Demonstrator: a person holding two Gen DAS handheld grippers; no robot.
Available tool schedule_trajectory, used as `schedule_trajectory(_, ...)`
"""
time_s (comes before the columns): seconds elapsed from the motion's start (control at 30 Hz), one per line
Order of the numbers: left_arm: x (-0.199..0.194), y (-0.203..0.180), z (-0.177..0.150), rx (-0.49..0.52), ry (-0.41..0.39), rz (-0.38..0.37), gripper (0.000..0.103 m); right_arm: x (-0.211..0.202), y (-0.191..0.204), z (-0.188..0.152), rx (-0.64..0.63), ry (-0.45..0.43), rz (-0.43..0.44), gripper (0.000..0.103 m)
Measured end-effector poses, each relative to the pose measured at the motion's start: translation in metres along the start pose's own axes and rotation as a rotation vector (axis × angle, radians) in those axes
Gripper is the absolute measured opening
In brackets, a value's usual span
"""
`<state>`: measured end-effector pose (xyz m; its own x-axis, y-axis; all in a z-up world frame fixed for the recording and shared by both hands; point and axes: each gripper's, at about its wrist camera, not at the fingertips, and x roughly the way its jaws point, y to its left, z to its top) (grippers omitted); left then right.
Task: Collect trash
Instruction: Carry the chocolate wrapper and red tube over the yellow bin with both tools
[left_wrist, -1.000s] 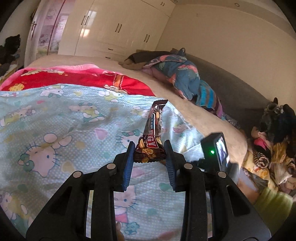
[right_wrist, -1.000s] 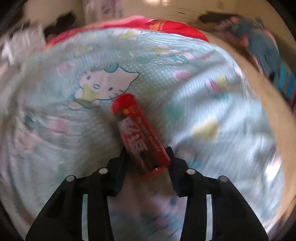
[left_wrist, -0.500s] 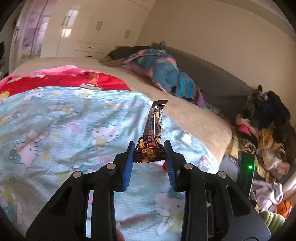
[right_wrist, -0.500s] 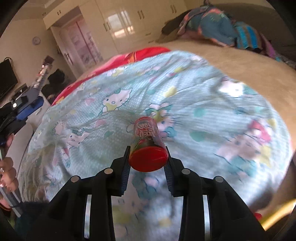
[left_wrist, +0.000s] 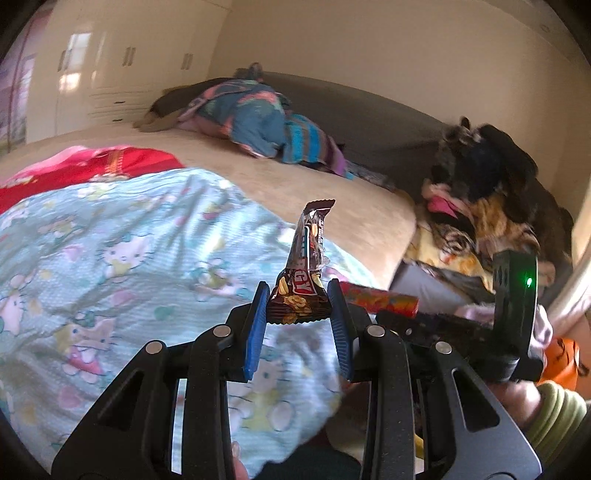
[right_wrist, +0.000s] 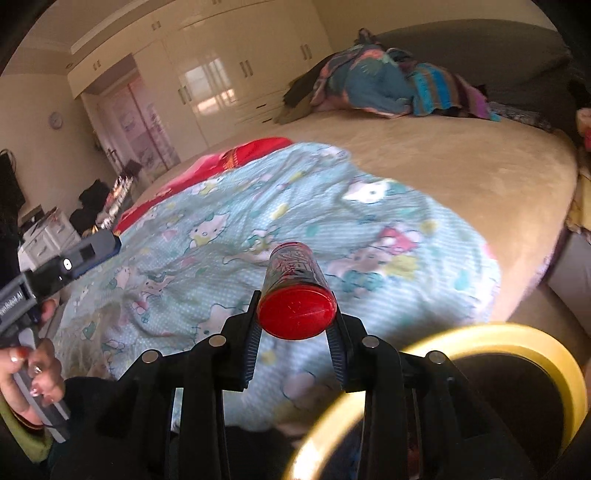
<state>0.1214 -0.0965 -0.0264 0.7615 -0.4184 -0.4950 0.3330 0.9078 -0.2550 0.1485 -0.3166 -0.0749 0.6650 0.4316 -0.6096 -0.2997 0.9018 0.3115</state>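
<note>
My left gripper (left_wrist: 298, 314) is shut on a brown snack-bar wrapper (left_wrist: 304, 269) that stands upright between its blue pads, above the Hello Kitty blanket (left_wrist: 122, 266). My right gripper (right_wrist: 295, 325) is shut on a red candy tube (right_wrist: 295, 291), its red cap facing the camera. The tube also shows in the left wrist view (left_wrist: 380, 300), just right of the left fingers. The right gripper's body (left_wrist: 513, 314) with a green light is at the right there. The left gripper (right_wrist: 62, 264) shows at the left edge of the right wrist view.
A yellow-rimmed round bin (right_wrist: 509, 365) sits low right under the right gripper. The beige bed (right_wrist: 461, 162) holds a pile of colourful clothes (left_wrist: 266, 122) at the back. More clothes (left_wrist: 480, 206) lie heaped right of the bed. White wardrobes (right_wrist: 229, 70) line the far wall.
Both grippers have swung right and back from the bed with their items. The yellow bin rim has come into the right wrist view.
</note>
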Motion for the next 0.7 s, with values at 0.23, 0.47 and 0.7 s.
schedule_trajectory(0.23, 0.007, -0.045, -0.011, 0.093, 0.030, -0.068, 0.026, -0.047, -0.028, -0.014, 0.027, -0.024, -0.075, 0.031)
schedule_trajectory(0.47, 0.013, -0.081, -0.024, 0.166, 0.062, -0.125, 0.026, -0.085, -0.046, -0.029, 0.039, -0.040, -0.132, 0.031)
schedule_trajectory(0.7, 0.017, -0.114, -0.041, 0.241, 0.102, -0.167, 0.026, -0.111, -0.069, -0.049, 0.092, -0.040, -0.180, 0.031)
